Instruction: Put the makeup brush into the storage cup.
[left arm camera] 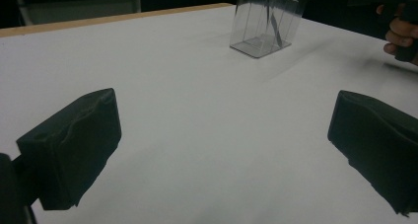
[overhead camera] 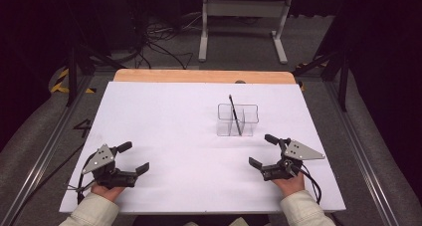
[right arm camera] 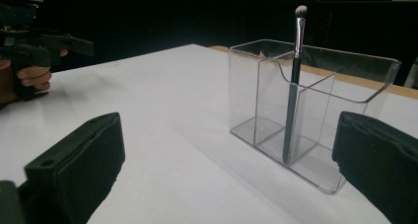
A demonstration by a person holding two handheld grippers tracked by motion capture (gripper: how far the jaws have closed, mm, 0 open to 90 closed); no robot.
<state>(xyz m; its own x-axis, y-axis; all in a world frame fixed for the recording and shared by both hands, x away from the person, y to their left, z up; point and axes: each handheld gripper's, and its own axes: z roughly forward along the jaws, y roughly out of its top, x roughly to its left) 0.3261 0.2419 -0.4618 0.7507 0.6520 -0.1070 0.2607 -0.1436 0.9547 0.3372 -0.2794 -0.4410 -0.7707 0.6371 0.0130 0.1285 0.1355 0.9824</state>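
Upright in a clear divided holder [right arm camera: 276, 130] stands a slim black white-tipped brush [right arm camera: 294, 86]; both claws gape, empty.

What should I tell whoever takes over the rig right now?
Left gripper: open, holding nothing, near the front left of the table.
Right gripper: open, holding nothing, at the front right, nearest the organizer.
The clear organizer stands right of centre; the brush stands upright in it, bristles up, by a divider.
Done: brush looks stowed.
Left: likely nothing on the table to add; check before moving.
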